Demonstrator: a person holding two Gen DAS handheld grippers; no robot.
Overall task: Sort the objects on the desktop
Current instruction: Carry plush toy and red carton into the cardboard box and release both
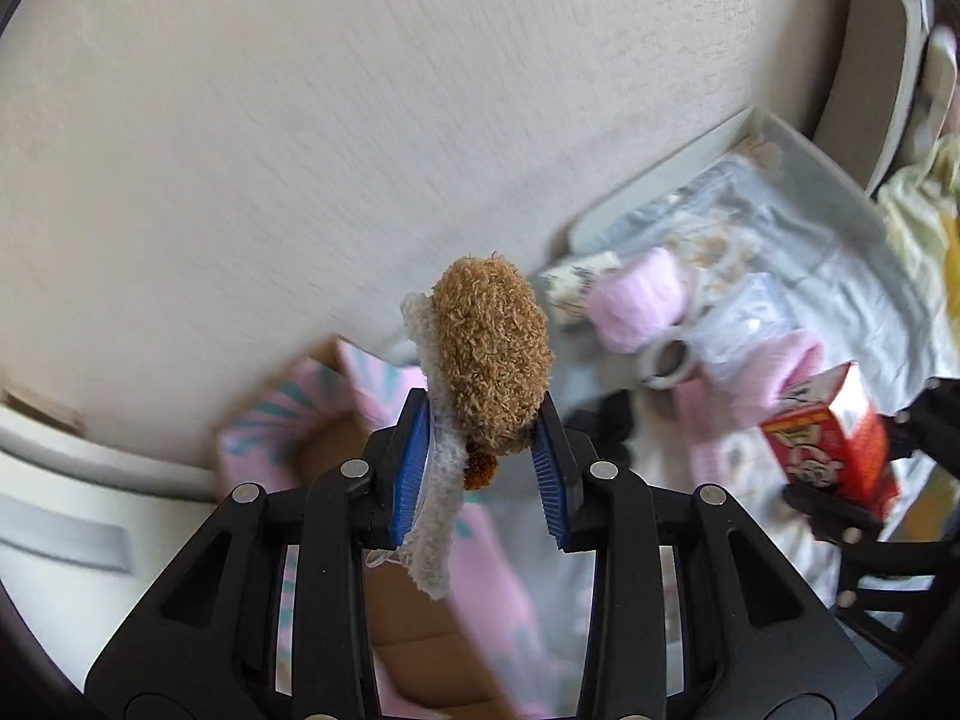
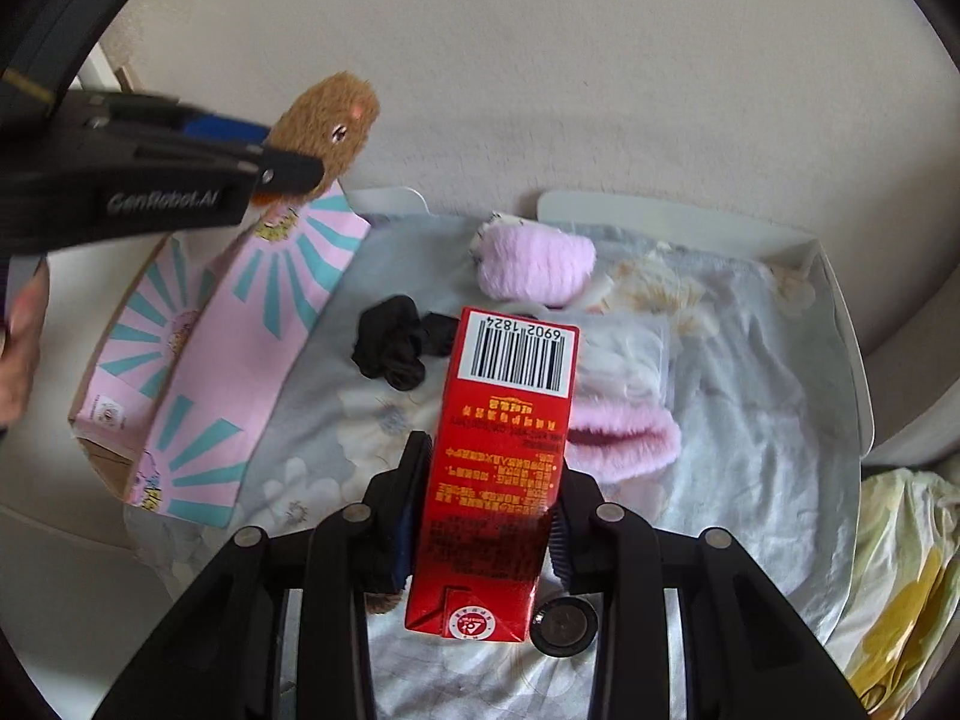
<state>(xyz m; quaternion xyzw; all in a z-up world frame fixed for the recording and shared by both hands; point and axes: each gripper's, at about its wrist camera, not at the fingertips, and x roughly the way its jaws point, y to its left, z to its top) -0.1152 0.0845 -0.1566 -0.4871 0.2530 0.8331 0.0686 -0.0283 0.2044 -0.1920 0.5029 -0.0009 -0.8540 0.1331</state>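
My left gripper point(image 1: 480, 420) is shut on a brown and grey plush toy point(image 1: 489, 354) and holds it in the air above a pink carton box point(image 1: 312, 420). The toy point(image 2: 330, 120) and the left gripper point(image 2: 288, 171) also show at the upper left of the right wrist view, over the pink box point(image 2: 240, 336). My right gripper point(image 2: 489, 480) is shut on a red drink carton point(image 2: 504, 456) with a barcode, held above the flowered cloth. The red carton point(image 1: 834, 438) also shows at the right of the left wrist view.
A white tray point(image 2: 840, 312) lined with a pale flowered cloth point(image 2: 750, 420) holds pink fluffy items point(image 2: 534, 267), a black scrunchie point(image 2: 396, 345), a clear packet point(image 2: 624, 360) and a tape roll point(image 1: 669, 360). A black round cap point(image 2: 564, 627) lies under the carton. A yellow-white cloth point(image 2: 900, 570) lies at the right.
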